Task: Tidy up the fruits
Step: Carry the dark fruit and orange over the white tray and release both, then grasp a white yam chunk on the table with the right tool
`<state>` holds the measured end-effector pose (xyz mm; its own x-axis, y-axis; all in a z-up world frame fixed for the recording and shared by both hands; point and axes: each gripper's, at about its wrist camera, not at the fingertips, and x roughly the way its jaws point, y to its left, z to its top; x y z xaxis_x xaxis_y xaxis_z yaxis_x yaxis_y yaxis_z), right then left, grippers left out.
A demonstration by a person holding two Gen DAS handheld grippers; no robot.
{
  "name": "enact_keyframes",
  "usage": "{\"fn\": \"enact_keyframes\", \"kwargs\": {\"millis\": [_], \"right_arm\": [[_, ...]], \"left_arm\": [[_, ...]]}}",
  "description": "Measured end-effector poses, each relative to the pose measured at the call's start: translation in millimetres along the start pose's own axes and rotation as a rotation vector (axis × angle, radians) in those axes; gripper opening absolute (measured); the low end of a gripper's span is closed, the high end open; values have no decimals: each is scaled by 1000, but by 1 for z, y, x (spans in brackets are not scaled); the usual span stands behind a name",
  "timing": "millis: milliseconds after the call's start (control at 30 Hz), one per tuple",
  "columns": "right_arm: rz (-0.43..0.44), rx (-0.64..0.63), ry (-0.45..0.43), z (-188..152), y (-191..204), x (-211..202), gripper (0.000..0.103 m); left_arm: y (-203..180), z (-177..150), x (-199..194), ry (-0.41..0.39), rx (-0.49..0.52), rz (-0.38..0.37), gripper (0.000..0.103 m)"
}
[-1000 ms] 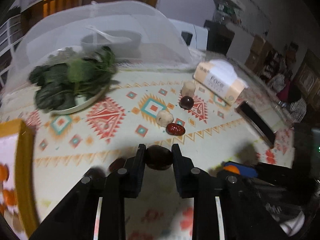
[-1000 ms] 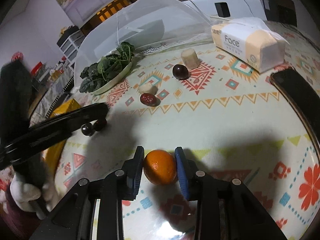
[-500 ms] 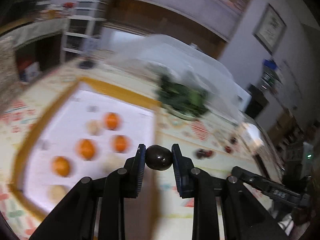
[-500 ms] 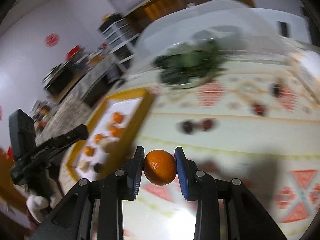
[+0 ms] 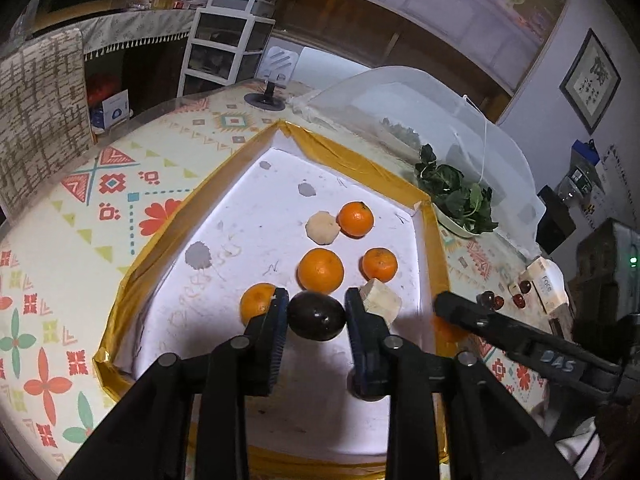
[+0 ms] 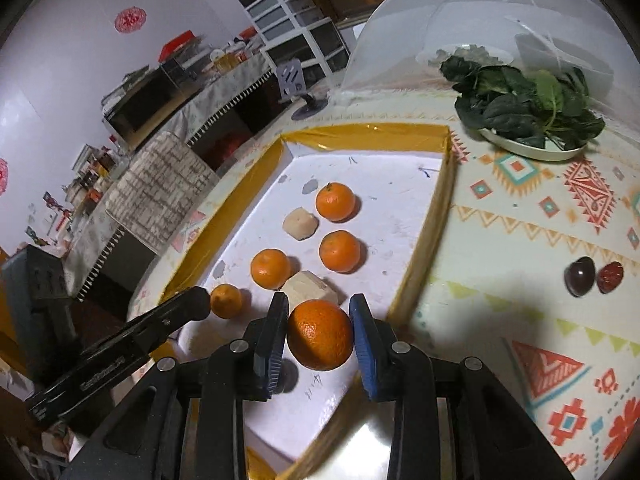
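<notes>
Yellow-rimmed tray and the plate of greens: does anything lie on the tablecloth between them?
Nothing does. In the right wrist view the patterned tablecloth runs bare from the tray rim to the plate of greens.

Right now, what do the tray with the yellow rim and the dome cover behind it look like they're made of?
The tray looks like a cardboard or foam-board box: matte white floor with scuffs and pen marks, its rim wrapped in glossy yellow tape that creases at the corners. The exact board is uncertain. The dome cover looks like fine white mesh fabric over thin ribs, see-through enough to show a bowl inside.
</notes>
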<state>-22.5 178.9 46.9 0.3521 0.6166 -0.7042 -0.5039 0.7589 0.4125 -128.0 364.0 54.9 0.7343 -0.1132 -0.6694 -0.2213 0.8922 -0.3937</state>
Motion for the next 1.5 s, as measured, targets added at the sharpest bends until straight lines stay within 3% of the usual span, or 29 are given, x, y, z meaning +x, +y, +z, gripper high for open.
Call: {"fn": "enact_keyframes", "kwargs": {"millis": [67,167,400,500,567,600,667,767,900,1000,1067,1100,1233,1500], "right_arm": [[-3,4,-3,0,-1,2,35],[-17,-1,-15,-1,0,1,38],[-40,-42,-100,0,5,-28,51],[-102,-95,-166,-5,5,-56,60],[-193,-161,-235,-13,5,-79,76],[-239,-189,-273,-17,3,-91,82],[-304,-212,-343,-26,-10,-116,103],[-369,-155,-349,-35,-53,-144,103],[-443,45,-302,-40,-136,-175,101],[-467,211,-280,-42,-205,-200,82],[-455,298,-276,-41,-241,-211,60],[-442,349,-274,-38,-260,-213,58],[-440,420,-279,-17,-301,-211,56],[-478,433,-243,52,-344,-162,56]], "left_arm": [[1,1,-3,-10,-9,-13,49],[0,3,-13,-35,-23,-19,62],[-10,7,-32,-81,-47,-43,75],[-25,8,-39,-97,-18,-31,84],[-39,6,-43,-108,4,-15,93],[-47,4,-45,-112,17,-22,93],[-64,0,-46,-108,47,-50,93],[-91,-8,-41,-78,98,-90,93],[-122,-22,-29,-31,145,-143,93],[-140,-31,-21,-6,166,-164,93],[-151,-35,-16,8,174,-176,93],[-154,-36,-13,13,178,-179,93],[-167,-39,-4,31,198,-188,93],[-176,-38,14,65,227,-162,93]]}}
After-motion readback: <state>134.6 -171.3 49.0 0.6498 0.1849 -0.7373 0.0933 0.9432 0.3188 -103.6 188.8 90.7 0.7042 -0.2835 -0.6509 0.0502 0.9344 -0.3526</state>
